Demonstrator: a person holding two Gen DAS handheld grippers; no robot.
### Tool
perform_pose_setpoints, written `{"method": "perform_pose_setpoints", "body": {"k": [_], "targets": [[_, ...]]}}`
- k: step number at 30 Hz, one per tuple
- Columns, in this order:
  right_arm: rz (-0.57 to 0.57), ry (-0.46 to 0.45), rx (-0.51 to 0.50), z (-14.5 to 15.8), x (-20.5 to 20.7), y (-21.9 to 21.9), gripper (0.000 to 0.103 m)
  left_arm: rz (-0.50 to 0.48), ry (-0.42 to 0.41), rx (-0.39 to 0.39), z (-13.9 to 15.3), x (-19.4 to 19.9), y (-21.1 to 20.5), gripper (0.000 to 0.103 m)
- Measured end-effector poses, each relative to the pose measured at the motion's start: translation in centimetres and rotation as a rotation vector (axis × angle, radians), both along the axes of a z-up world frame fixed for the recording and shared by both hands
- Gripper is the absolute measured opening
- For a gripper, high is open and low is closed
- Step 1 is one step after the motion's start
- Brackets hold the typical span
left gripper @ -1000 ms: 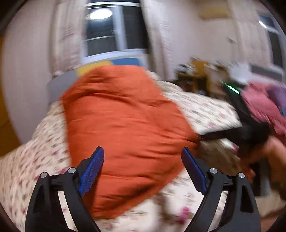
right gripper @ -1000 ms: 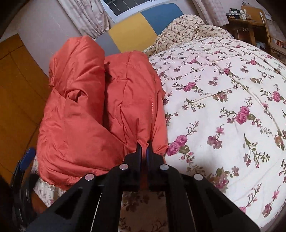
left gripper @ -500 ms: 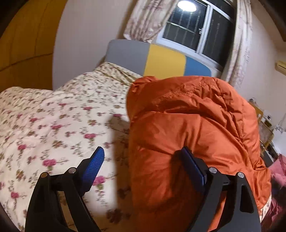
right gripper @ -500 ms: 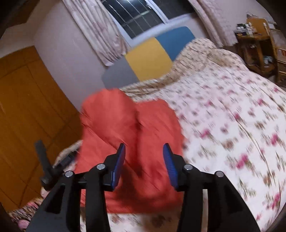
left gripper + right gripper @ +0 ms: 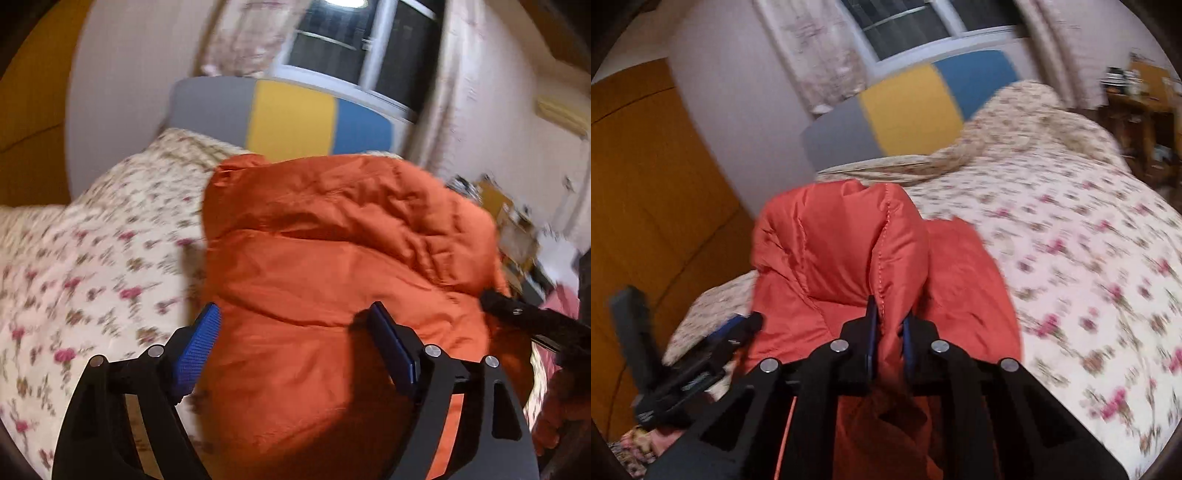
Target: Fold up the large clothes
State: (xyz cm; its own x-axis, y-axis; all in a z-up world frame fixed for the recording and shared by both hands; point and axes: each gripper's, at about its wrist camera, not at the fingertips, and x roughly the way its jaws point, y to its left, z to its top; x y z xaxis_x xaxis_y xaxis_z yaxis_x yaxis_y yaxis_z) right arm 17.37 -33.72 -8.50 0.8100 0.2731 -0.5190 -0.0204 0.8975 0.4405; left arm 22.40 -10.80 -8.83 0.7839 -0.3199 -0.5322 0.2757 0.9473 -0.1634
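Observation:
An orange padded jacket (image 5: 332,266) lies bunched on the floral bedspread (image 5: 92,258). My left gripper (image 5: 295,339) is open, its blue-padded jaws spread over the jacket's near part without clamping it. In the right wrist view the jacket (image 5: 831,251) rises in a fold in front of my right gripper (image 5: 888,325), which is shut on a thick fold of the jacket by a stitched seam. The left gripper's body (image 5: 698,365) shows at lower left there, and the right gripper's body (image 5: 532,325) shows at right in the left wrist view.
The bed has a grey, yellow and blue headboard (image 5: 905,110) under a curtained window (image 5: 354,48). A wooden wardrobe (image 5: 646,203) stands at the left. A cluttered desk (image 5: 1137,103) stands past the bed's right side. The bedspread (image 5: 1071,240) stretches to the right.
My right gripper opened half a second ago and has now shut on a fold of the jacket. My left gripper stayed open and swung over the jacket.

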Motion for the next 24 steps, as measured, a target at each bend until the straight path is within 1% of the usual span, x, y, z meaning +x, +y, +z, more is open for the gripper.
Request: {"method": "perform_pose_setpoints", "body": {"k": [1,2,4,5,6,7,9,11,12,13,16,18,20,22,24], "targets": [[-0.027,0.019,0.015,-1.0,-0.1,-0.5,0.010,-0.014,-0.019,0.038,0.1,-0.3,-1.0,0.081],[-0.042,0.038,0.053,-2.0,-0.1,-1.1,0.010,-0.032,-0.037,0.072,0.3,-0.7,-2.1,0.082],[-0.057,0.057,0.102,-3.8,0.0,-2.1,0.011,-0.069,-0.058,0.136,-0.1,-1.2,-4.3,0.085],[-0.065,0.060,0.100,-4.4,0.3,-2.2,0.012,-0.075,-0.061,0.177,-0.6,-1.3,-5.4,0.092],[-0.067,0.061,0.099,-4.7,0.2,-2.4,0.013,-0.080,-0.060,0.198,-1.0,-1.3,-5.9,0.095],[-0.069,0.061,0.108,-5.3,0.4,-2.5,0.013,-0.086,-0.062,0.228,-1.6,-1.3,-6.6,0.096],[-0.070,0.046,0.133,-5.8,0.1,-2.8,0.016,-0.081,-0.078,0.264,-2.6,-1.2,-7.4,0.099],[-0.065,0.043,0.159,-5.5,-0.5,-3.2,0.017,-0.075,-0.073,0.268,-2.8,-1.0,-7.3,0.099],[-0.063,0.040,0.161,-5.4,-0.7,-3.3,0.020,-0.080,-0.066,0.262,-2.6,-0.9,-7.1,0.099],[-0.064,0.038,0.147,-4.9,-0.9,-3.4,0.028,-0.090,-0.063,0.248,-2.3,-0.9,-6.8,0.099],[-0.066,0.021,0.081,-2.8,-1.6,-3.0,0.034,-0.098,-0.063,0.216,-1.1,-1.0,-5.7,0.099],[-0.083,-0.018,0.044,-1.0,-2.3,-2.8,0.034,-0.025,-0.111,0.206,-0.1,-1.2,-4.6,0.099],[-0.087,-0.074,0.033,0.8,-2.3,-2.9,0.034,0.043,-0.132,0.179,1.0,-0.8,-3.2,0.099],[-0.062,-0.116,0.040,2.7,-2.1,-2.3,0.034,0.086,-0.120,0.149,1.4,0.1,-2.1,0.099],[-0.019,-0.120,0.043,4.2,-1.1,-1.3,0.033,0.123,-0.108,0.149,1.7,1.1,-1.7,0.099]]}}
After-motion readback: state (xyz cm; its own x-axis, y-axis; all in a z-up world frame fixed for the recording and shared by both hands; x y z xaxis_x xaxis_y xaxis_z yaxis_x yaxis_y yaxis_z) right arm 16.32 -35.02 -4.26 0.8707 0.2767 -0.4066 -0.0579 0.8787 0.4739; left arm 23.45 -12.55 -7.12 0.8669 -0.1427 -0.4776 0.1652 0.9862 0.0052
